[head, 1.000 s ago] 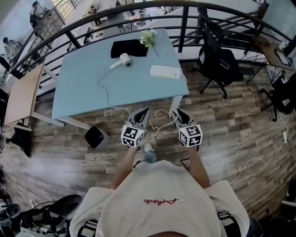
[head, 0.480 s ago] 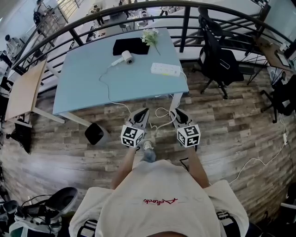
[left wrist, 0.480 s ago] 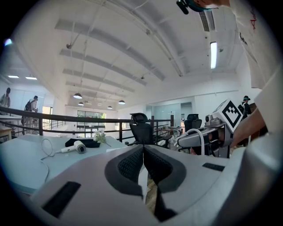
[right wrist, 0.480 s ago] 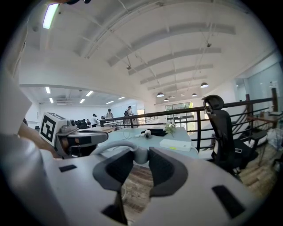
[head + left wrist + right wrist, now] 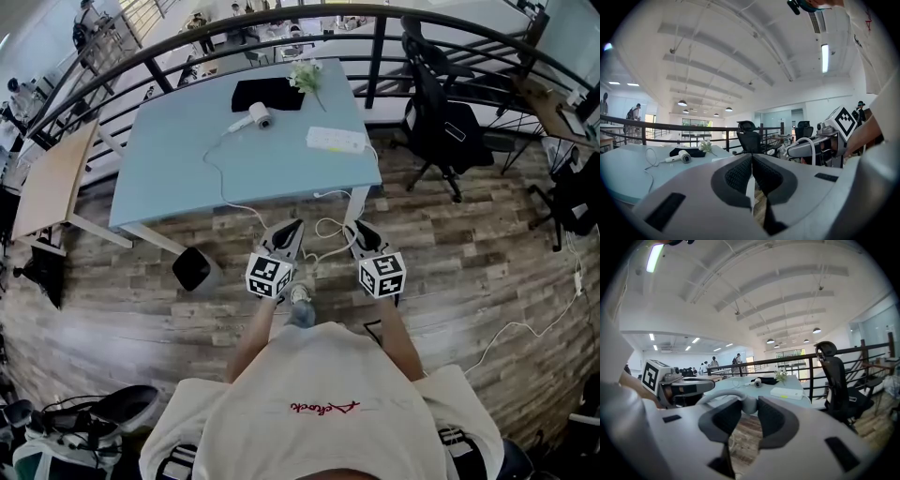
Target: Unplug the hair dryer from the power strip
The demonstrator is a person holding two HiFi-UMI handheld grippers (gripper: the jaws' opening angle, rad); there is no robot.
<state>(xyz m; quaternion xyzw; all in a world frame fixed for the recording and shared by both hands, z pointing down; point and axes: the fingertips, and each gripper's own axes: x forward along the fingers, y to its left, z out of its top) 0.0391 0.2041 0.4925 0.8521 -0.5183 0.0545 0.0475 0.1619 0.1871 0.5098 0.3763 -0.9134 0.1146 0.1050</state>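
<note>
with twelve o'clock straight ahead of the person in the head view, the table (image 5: 178, 187) stands at twelve. it is just beyond the left gripper (image 5: 293, 227) and the right gripper (image 5: 359, 230), which sit side by side and apart over the floor. on the table, the hair dryer (image 5: 255, 116) lies toward the far edge at twelve. the cloth (image 5: 262, 94) is just behind it, with the flowers (image 5: 305, 77) at the cloth's right end, at one. the power strip (image 5: 336, 140) lies at the table's three o'clock side, well apart from the dryer. the dryer's cord (image 5: 214, 173) runs toward seven, then along the near edge. a bin (image 5: 192, 270) stands on the floor at ten, an office chair (image 5: 441, 122) at two, and a railing (image 5: 375, 42) behind the table.
</note>
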